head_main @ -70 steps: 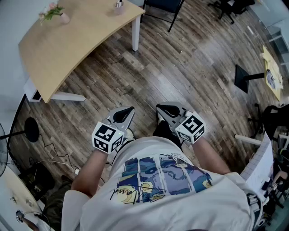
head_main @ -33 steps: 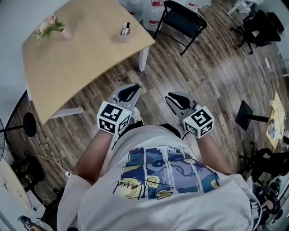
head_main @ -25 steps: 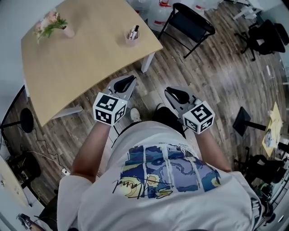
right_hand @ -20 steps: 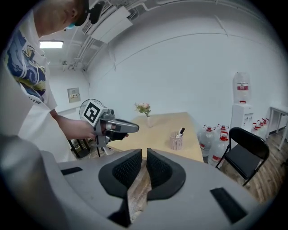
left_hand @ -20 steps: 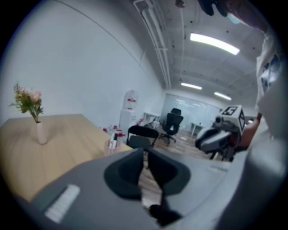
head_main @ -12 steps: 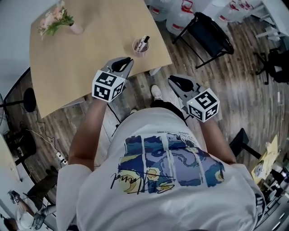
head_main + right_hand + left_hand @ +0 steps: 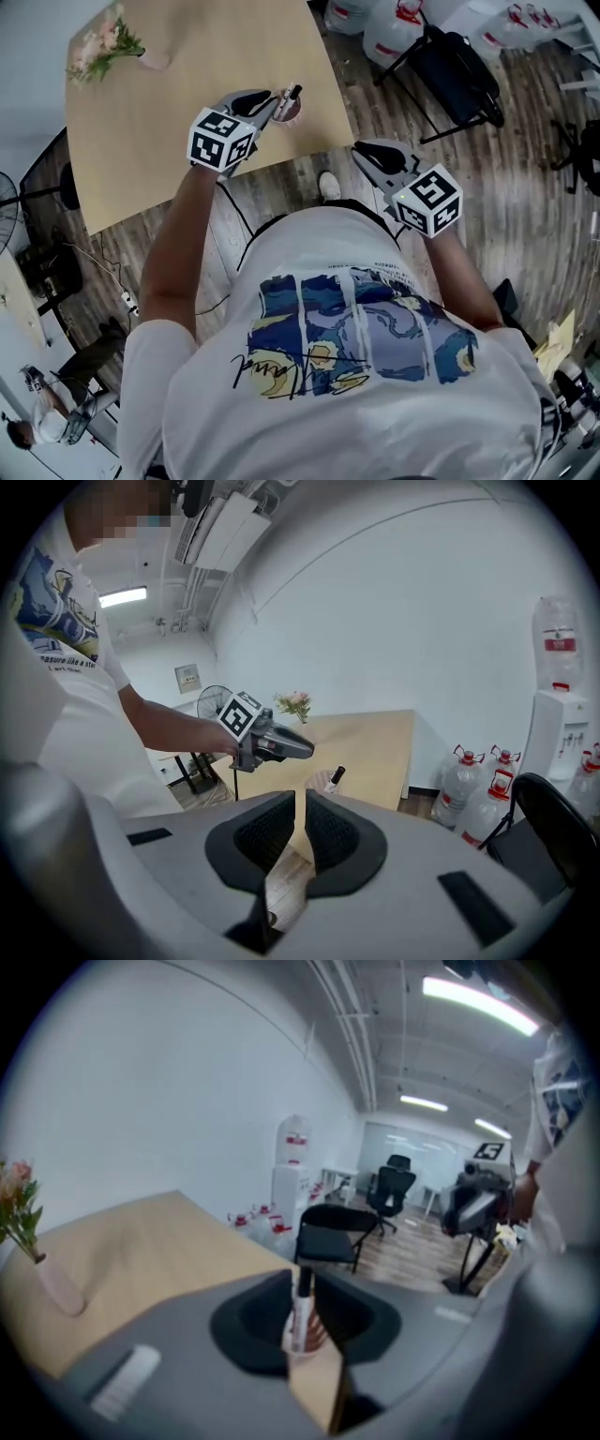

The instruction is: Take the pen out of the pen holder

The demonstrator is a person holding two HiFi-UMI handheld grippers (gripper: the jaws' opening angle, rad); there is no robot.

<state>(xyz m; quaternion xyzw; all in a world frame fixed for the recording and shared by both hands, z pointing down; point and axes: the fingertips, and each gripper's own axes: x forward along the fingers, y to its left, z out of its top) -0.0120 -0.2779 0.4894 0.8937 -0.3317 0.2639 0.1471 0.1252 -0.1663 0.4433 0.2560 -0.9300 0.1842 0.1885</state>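
Observation:
A pinkish pen holder (image 7: 290, 110) stands near the right edge of the light wooden table (image 7: 178, 150), with a black-capped pen (image 7: 292, 93) leaning out of it. My left gripper (image 7: 270, 101) hovers just left of the holder, jaws together, tips close to the pen but holding nothing. In the left gripper view the pen (image 7: 302, 1305) and the holder (image 7: 307, 1337) show through the slit between the jaws. My right gripper (image 7: 368, 154) is shut and empty over the floor, off the table's edge. From the right gripper view the left gripper (image 7: 305, 748) is above the pen (image 7: 335, 778).
A pink vase of flowers (image 7: 148, 58) stands at the table's far left. A black folding chair (image 7: 457, 73) and several water bottles (image 7: 389, 30) are on the floor to the right of the table. A fan (image 7: 5, 192) and cables lie at the left.
The person has walked up to the table. The left gripper has reached forward over the table to the pen holder; the right gripper stays shut over the floor.

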